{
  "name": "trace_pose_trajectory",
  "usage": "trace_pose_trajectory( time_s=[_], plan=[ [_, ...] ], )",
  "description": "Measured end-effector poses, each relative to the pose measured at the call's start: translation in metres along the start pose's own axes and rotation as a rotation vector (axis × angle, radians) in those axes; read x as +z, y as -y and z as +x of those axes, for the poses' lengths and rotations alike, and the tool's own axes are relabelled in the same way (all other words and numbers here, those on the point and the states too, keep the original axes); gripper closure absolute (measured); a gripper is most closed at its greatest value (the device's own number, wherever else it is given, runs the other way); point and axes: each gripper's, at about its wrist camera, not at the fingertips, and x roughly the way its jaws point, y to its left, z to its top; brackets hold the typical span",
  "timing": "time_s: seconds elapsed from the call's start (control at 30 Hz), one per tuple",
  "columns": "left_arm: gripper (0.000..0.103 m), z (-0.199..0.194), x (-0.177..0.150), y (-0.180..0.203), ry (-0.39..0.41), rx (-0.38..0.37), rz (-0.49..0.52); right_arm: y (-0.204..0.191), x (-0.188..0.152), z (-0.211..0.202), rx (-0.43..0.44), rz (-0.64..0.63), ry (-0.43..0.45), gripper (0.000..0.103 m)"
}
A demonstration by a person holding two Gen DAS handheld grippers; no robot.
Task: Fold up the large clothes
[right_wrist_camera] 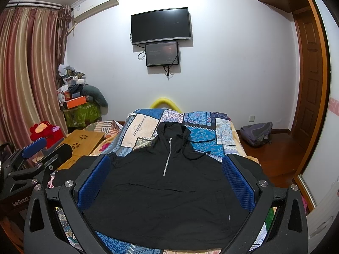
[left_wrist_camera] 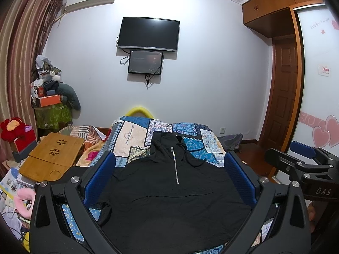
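Observation:
A black hooded pullover (left_wrist_camera: 169, 199) with a short silver zip lies spread flat, front up, on the patterned bed cover (left_wrist_camera: 135, 135), hood toward the far wall. It shows the same way in the right wrist view (right_wrist_camera: 165, 196). My left gripper (left_wrist_camera: 169, 158) is open and empty, held above the pullover's near part. My right gripper (right_wrist_camera: 165, 160) is open and empty too, also above the pullover. The right gripper shows at the right edge of the left wrist view (left_wrist_camera: 303, 154), and the left gripper at the left edge of the right wrist view (right_wrist_camera: 36, 148).
A wooden lap tray (left_wrist_camera: 53, 156) lies on the bed's left side among clutter. A red plush toy (left_wrist_camera: 12, 129) and a piled stand (left_wrist_camera: 50, 105) are at the left by the curtain. A grey backpack (right_wrist_camera: 256, 133) sits on the floor right of the bed.

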Motion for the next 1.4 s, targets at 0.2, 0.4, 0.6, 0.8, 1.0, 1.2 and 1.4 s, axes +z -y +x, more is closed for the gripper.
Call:
trace_pose_trajectory(
  time_s=[0.2,0.4,0.6,0.8,1.0,1.2,1.4],
  plan=[
    [0.000,0.001,0.001,-0.002,-0.002,0.003,0.001,-0.001,0.000,0.000,-0.001,-0.002,-0.001,0.000],
    [0.000,0.000,-0.001,-0.003,-0.001,0.008,0.003,-0.001,-0.001,0.001,-0.002,-0.003,-0.003,0.000],
    [0.000,-0.001,-0.002,-0.005,-0.003,0.007,0.000,-0.001,-0.002,0.001,-0.003,-0.003,-0.003,0.000],
    [0.000,0.002,-0.001,-0.006,-0.008,0.005,-0.004,0.002,-0.006,0.004,-0.008,-0.002,-0.013,0.000],
    [0.000,0.012,-0.003,-0.014,-0.020,0.015,-0.014,0.001,-0.003,0.014,-0.023,-0.005,-0.025,0.000],
    [0.000,0.038,0.000,-0.041,-0.045,0.058,-0.051,0.004,0.001,0.037,-0.040,-0.002,-0.040,0.000],
    [0.000,0.073,0.002,-0.106,-0.101,0.165,-0.126,0.006,0.004,0.075,-0.057,-0.022,-0.090,0.000]
  ],
)
